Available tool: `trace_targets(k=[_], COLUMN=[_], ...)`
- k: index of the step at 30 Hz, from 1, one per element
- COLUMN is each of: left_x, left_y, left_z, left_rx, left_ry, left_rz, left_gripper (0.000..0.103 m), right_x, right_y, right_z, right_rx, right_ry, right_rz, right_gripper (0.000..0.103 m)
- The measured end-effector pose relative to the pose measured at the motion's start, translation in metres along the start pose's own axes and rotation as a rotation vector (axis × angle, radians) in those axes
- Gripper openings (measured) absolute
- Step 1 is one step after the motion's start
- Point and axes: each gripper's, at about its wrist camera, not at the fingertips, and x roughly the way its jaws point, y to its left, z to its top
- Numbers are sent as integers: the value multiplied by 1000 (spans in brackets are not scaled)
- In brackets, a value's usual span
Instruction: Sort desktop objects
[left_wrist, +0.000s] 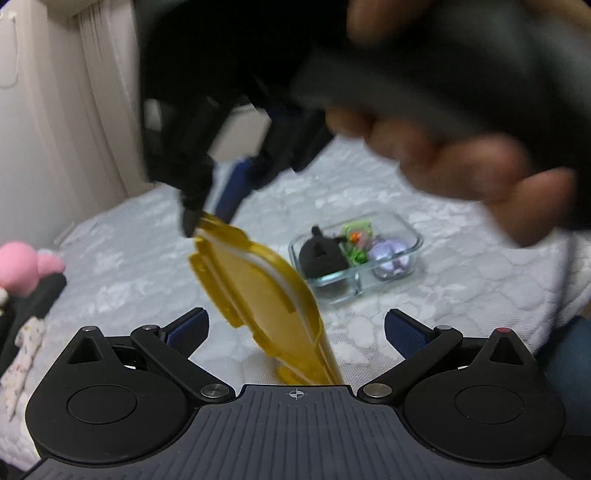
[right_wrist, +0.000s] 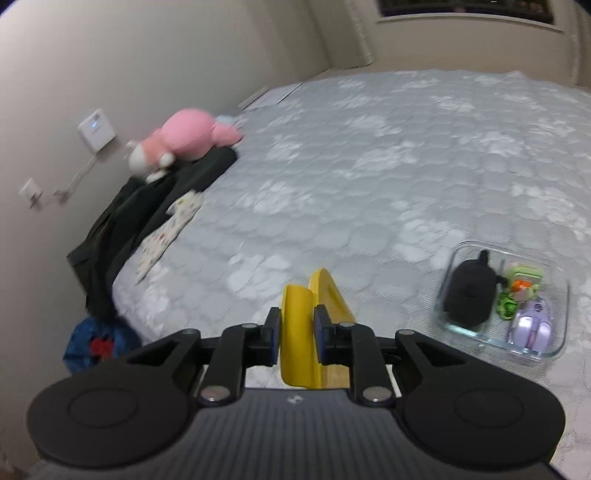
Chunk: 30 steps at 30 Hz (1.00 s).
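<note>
From my left wrist view, the left gripper (left_wrist: 295, 332) stands with its jaws spread wide and nothing pressed between the pads. The yellow lid (left_wrist: 258, 295) hangs tilted in front of it, pinched at its far top edge by the right gripper (left_wrist: 207, 218), with the person's hand (left_wrist: 461, 173) blurred close above. Beyond, on the right, the glass container (left_wrist: 402, 229) sits on the bed (left_wrist: 129, 266), already filled with small items.

From my right wrist view, the right gripper's (right_wrist: 297, 332) pads are clamped on the lid (right_wrist: 299, 332) — a thin edge hold. The container (right_wrist: 465, 254) lies near and to the right, well clear.

My worry is that the lid could swing or slip from so narrow a grip, or strike my left fingers. Open bed stretches far and centre; the pink plush (right_wrist: 184, 136) and dark clothes (right_wrist: 159, 206) crowd the left edge.
</note>
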Motion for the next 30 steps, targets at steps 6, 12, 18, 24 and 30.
trace_targets(k=[6,12,18,24,30], left_x=[32,34,54,79,106], left_y=[11,41,88,174,228], left_z=[-6,-7,-23,-70,-118], left_rx=[-103,-227,-324,-601,-831], left_ry=[8,-5,77,194,294], left_rz=[65,17,59,73,-12], left_gripper=[103,78,58,65,80], right_x=[-8,-12,-9,39,107], right_y=[2,-11,-39,-80,-112], right_z=[-12,-15,-10,-31,-82], right_rx=[-37,-35,86,234,362], right_ry=[-22,-40,-139,-109,80], right_rz=[-6,25,122,90,157], right_gripper=[23,35,66,78,54])
